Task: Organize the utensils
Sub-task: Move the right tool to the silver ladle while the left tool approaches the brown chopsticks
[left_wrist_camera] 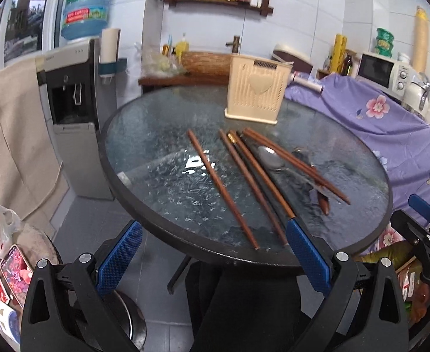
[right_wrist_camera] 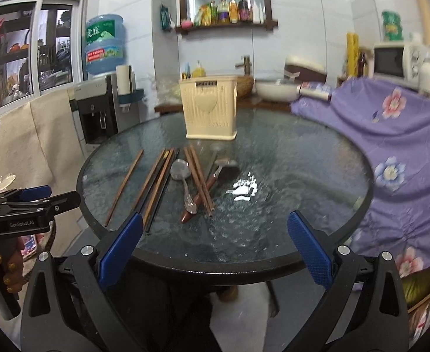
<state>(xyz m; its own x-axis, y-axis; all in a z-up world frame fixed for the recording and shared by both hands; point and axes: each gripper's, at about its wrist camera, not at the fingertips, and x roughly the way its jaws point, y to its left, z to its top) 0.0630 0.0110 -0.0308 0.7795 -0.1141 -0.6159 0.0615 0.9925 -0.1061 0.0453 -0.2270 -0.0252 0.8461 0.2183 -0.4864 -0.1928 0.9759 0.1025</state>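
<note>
Nothing is sorted yet, I judge: chopsticks (right_wrist_camera: 156, 182) and spoons (right_wrist_camera: 182, 176) all lie loose mid-worktop (right_wrist_camera: 303, 205), the cream holder (right_wrist_camera: 210, 108) standing apart at 12 o'clock. Left gripper (left_wrist_camera: 215, 252) and right gripper (right_wrist_camera: 215, 246) both hang wide open, empty, at 6 o'clock.

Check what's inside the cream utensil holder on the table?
Can't tell. The cream utensil holder stands upright on the glass table, and both views show only its slotted front; nothing pokes above its rim. Chopsticks and a metal spoon lie on the glass.
</note>
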